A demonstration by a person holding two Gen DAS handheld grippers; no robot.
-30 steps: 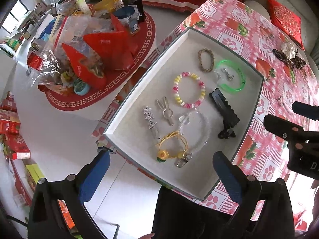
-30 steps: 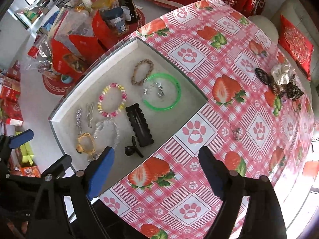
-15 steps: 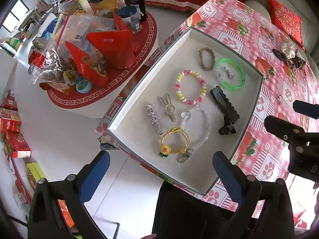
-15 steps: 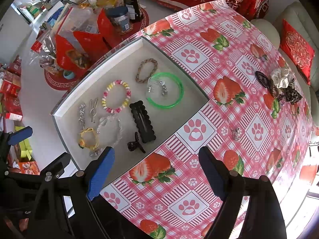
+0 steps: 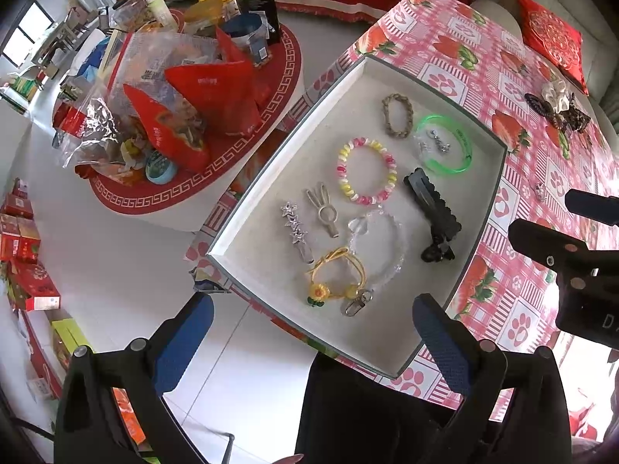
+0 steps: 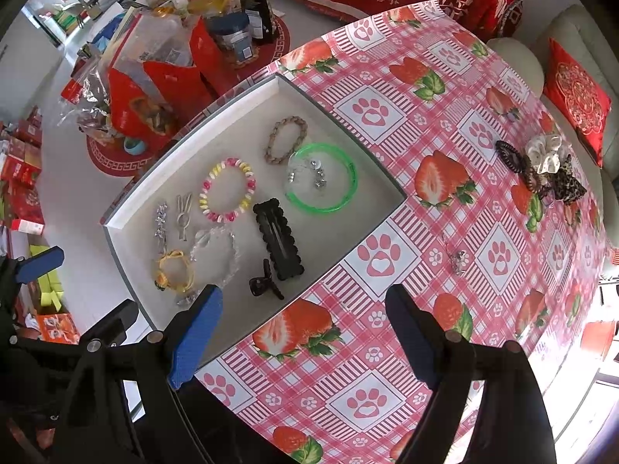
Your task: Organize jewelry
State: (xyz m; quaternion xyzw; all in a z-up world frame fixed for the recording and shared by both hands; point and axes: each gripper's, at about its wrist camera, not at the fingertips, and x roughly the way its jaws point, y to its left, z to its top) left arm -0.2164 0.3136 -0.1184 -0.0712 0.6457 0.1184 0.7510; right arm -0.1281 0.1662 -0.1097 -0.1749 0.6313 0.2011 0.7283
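Note:
A shallow white tray [image 5: 271, 166] [image 6: 216, 116] lies on the strawberry tablecloth and holds several pieces: a green bangle [image 5: 445, 149] [image 6: 323, 178], a pink-yellow bead bracelet [image 5: 365, 170] [image 6: 227, 189], a black hair clip [image 5: 431, 203] [image 6: 276, 237], a clear bracelet [image 5: 377, 245] and a yellow flower hair tie [image 5: 336, 276]. A small silver piece [image 6: 458, 261] lies on the cloth right of the tray. Hair ties and scrunchies [image 6: 541, 168] lie at the far right. My left gripper [image 5: 309, 344] is open and empty above the tray's near edge. My right gripper [image 6: 305, 332] is open and empty above the cloth.
A low round table [image 5: 185, 108] piled with red bags and packets stands left of the tray. Red boxes [image 5: 23, 239] line the floor at far left. A sofa with a red cushion [image 6: 576, 92] is behind the table. The right gripper's body [image 5: 572, 255] shows at the left view's right side.
Both grippers have risen and drawn back a little, so the tray and table look smaller. Both stay open. Nothing on the table has moved.

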